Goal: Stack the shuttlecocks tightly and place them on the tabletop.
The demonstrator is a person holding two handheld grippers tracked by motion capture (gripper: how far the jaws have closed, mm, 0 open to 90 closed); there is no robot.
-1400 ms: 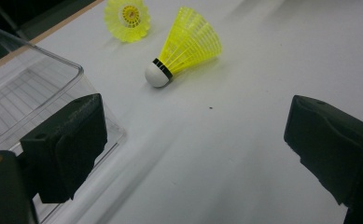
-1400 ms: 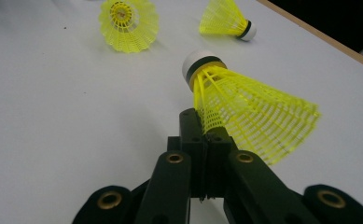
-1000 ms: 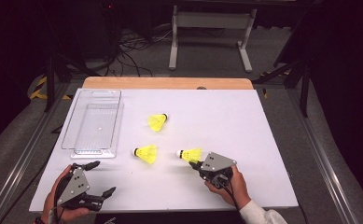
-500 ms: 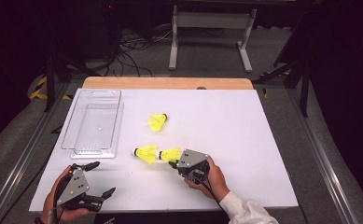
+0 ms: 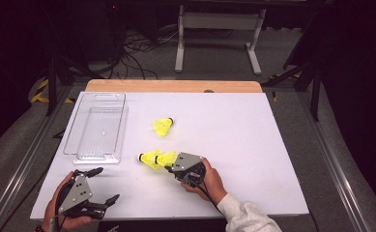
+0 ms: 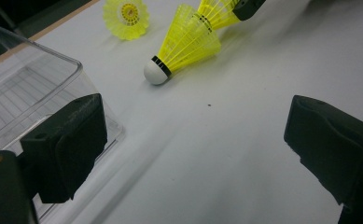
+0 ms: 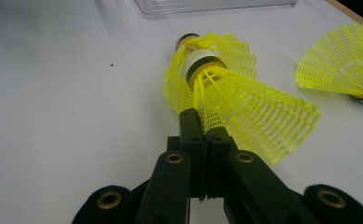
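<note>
- A white table top (image 5: 272, 145) is standing in a dark room, with a wooden strip along its far edge and cables lying on the floor beyond it.
- The left gripper (image 5: 101, 186) is resting at the near left corner in the person's left hand (image 5: 60, 203). Its jaws are standing wide apart and are holding nothing.
- The right gripper (image 5: 168, 162) is lying low near the middle of the table's near half, in the person's right hand (image 5: 209, 181). Its jaws are pressed together on the skirt edge of a yellow shuttlecock (image 7: 244, 107).
- The held shuttlecock is pointing its cork away from the gripper and is overlapping the skirt of a second shuttlecock (image 5: 148, 158); whether they are touching is not discernible.
- The second shuttlecock is lying on its side on the table, its white cork (image 6: 156, 72) pointing left.
- A clear plastic tray (image 5: 79, 140) is sitting left of these, just beyond the left gripper.
- A third shuttlecock (image 5: 163, 125) is lying farther back, apart from the others.
</note>
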